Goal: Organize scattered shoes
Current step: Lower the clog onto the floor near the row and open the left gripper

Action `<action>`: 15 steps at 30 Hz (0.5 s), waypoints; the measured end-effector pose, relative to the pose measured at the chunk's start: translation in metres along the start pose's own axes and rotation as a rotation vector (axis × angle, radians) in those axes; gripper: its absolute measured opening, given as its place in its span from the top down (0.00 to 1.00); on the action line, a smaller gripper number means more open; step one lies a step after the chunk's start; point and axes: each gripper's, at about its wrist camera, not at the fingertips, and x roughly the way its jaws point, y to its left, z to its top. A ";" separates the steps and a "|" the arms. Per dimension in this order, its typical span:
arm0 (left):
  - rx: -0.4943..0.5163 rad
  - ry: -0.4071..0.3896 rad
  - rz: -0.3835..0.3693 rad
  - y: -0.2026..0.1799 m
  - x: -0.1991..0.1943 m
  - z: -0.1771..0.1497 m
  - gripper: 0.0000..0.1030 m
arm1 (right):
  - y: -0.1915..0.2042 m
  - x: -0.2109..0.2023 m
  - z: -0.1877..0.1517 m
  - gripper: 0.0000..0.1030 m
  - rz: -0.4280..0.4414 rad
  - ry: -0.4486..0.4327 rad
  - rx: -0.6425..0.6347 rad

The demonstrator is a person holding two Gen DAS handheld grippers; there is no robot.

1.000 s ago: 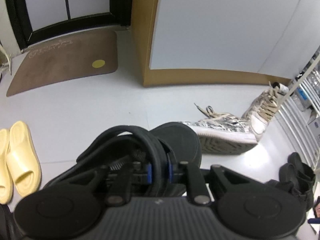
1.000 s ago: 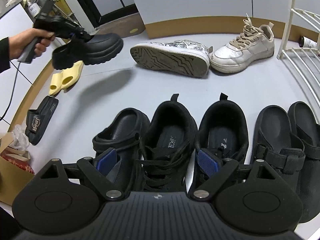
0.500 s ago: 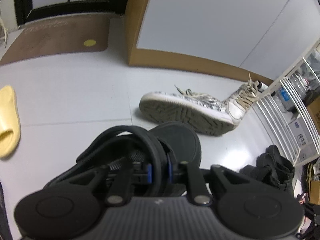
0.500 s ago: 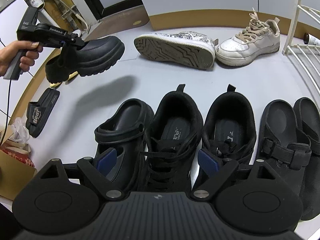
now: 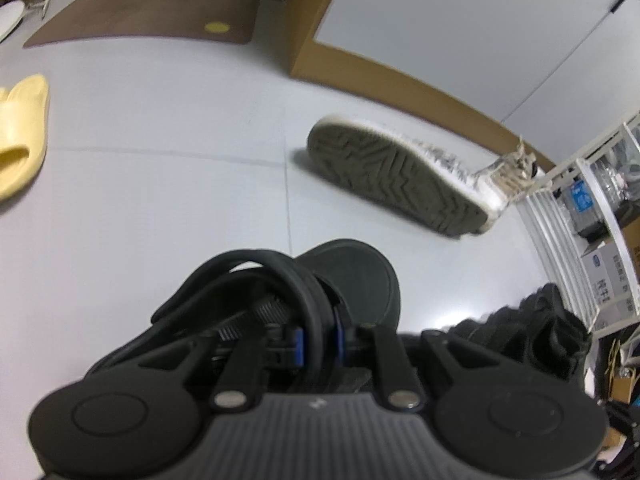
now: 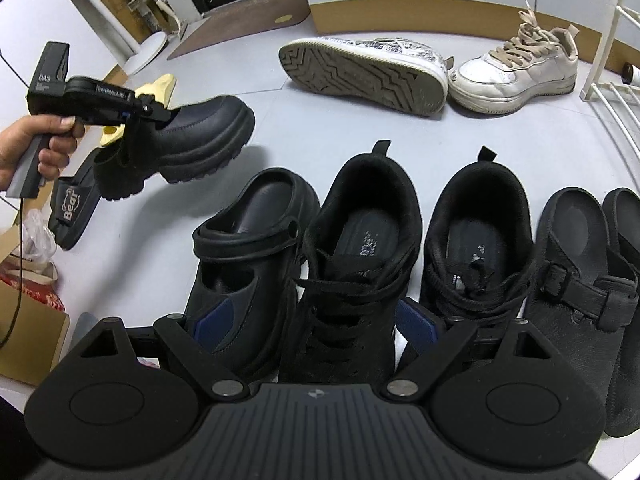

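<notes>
At the bottom of the right wrist view our right gripper point(image 6: 314, 316) hangs with fingers spread wide and empty over the row of black shoes, just above the lone black clog point(image 6: 250, 272). Left of centre, our left gripper point(image 6: 154, 114) pinches the matching clog point(image 6: 180, 148) by its heel strap, tilted down and clear of the floor point(image 6: 360, 120). We judge this the carry-in step; next we must set it beside its mate, toes aligned. At upper right the white sneakers point(image 6: 516, 68) wait unsorted.

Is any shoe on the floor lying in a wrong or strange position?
Yes. The patterned sneaker lies tipped on its side, sole showing, beside the upright white sneaker. The black shoes in the row all stand upright.
</notes>
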 end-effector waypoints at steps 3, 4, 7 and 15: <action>-0.020 0.011 0.002 0.007 0.005 -0.009 0.86 | 0.003 0.001 0.000 0.11 0.002 0.000 -0.004; -0.028 0.012 0.001 0.009 0.006 -0.011 0.86 | 0.003 0.000 0.000 0.11 0.001 -0.002 -0.004; -0.043 0.018 0.001 0.012 0.009 -0.014 0.86 | 0.004 0.000 0.001 0.11 0.000 -0.008 -0.003; -0.078 0.127 0.077 0.019 0.023 -0.020 0.78 | 0.022 0.002 0.008 0.11 -0.003 -0.021 -0.047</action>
